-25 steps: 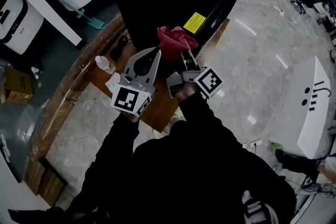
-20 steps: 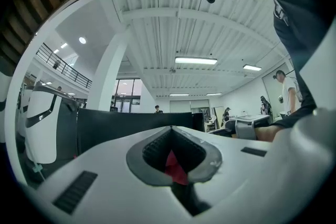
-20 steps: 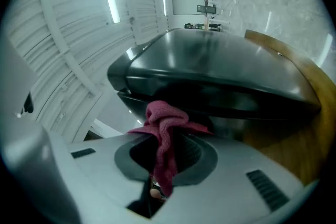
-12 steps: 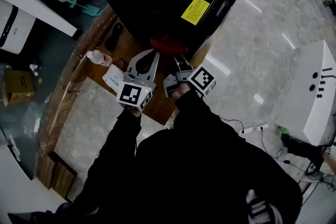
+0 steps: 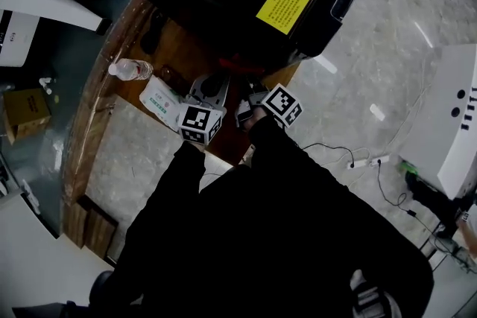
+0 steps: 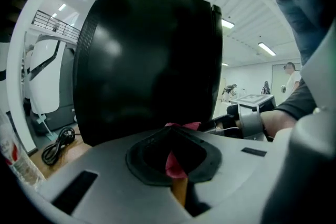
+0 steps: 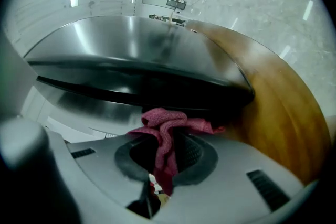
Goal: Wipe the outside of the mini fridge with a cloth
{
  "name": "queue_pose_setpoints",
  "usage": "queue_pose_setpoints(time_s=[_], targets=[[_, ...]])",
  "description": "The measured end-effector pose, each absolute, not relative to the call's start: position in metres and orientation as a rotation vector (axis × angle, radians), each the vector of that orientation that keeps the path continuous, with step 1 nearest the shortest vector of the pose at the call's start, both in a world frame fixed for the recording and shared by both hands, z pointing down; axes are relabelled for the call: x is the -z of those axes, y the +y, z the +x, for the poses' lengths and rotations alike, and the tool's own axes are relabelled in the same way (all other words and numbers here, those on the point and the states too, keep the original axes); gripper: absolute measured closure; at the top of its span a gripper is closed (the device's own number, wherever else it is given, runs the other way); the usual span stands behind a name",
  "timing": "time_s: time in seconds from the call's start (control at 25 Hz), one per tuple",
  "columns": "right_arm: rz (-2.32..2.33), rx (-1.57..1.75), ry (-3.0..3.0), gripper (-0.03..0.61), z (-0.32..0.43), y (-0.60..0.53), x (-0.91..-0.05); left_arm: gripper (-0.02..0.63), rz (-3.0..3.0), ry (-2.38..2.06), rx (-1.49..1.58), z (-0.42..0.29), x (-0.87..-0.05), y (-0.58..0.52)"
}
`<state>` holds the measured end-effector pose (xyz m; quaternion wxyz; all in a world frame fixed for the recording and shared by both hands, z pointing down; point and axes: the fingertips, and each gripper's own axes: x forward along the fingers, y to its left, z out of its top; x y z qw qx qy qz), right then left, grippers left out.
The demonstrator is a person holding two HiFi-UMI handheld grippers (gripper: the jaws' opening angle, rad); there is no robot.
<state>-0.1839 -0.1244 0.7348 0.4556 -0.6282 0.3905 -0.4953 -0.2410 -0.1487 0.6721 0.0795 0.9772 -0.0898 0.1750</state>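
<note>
while the right gripper (image 7: 167,139) pinches the crumpled red cloth (image 7: 164,118) between its jaws, the cloth is pushed against the lower edge of the glossy black mini fridge (image 7: 136,55), in the middle of the right gripper view. the left gripper (image 6: 176,131) has its jaws pressed together on nothing, its tips just beside the cloth. the fridge stands on the brown wooden table (image 5: 182,56) at the top of the head view, and a clear plastic bottle (image 5: 128,70) is at the upper left.
</note>
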Motion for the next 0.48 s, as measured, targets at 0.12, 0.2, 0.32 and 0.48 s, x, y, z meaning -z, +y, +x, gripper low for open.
queue_pose_setpoints(time_s=[0.12, 0.2, 0.32, 0.48], targets=[[-1.576, 1.284, 0.915, 0.525, -0.181, -0.126, -0.777, 0.609, 2.867, -0.258, -0.632, -0.238, -0.713, -0.151], [-1.589, 1.307, 0.901, 0.525, -0.178, -0.125, -0.797, 0.609, 2.833, -0.257, -0.676, -0.235, -0.734, -0.15], [-1.6, 1.343, 0.869, 0.525, -0.176, -0.124, -0.819, 0.609, 2.785, -0.254, -0.735, -0.234, -0.759, -0.148], [-1.615, 1.388, 0.819, 0.525, -0.175, -0.122, -0.842, 0.609, 2.723, -0.255, -0.796, -0.234, -0.784, -0.146]])
